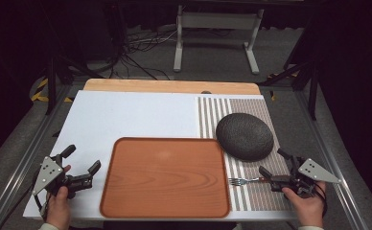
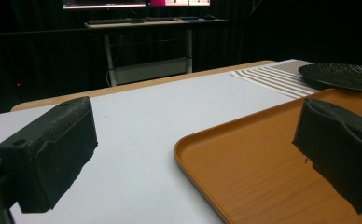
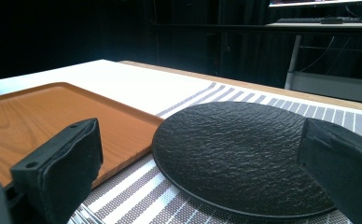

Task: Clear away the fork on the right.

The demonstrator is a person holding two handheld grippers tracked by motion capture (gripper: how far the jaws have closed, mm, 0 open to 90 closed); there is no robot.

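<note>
Nothing is moved yet, I reckon: the fork (image 1: 245,181) lies flat on the striped placemat (image 1: 251,194) just right of the empty wooden tray (image 1: 165,177), its handle end at my right gripper (image 1: 269,167), whose jaws stand wide apart with nothing pinched, and my left gripper (image 1: 82,160) hovers apart-jawed over the white board (image 1: 126,115) beside the tray. The high view shows the fork whole; the right gripper view catches a sliver of metal bottom left, plus the black textured plate (image 3: 244,154) sitting on the placemat up close

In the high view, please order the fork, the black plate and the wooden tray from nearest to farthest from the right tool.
From the right tool:
1. Fork: just left of it, on the striped mat.
2. Black plate: behind it, on the mat.
3. Wooden tray: farther left, past the fork.
</note>
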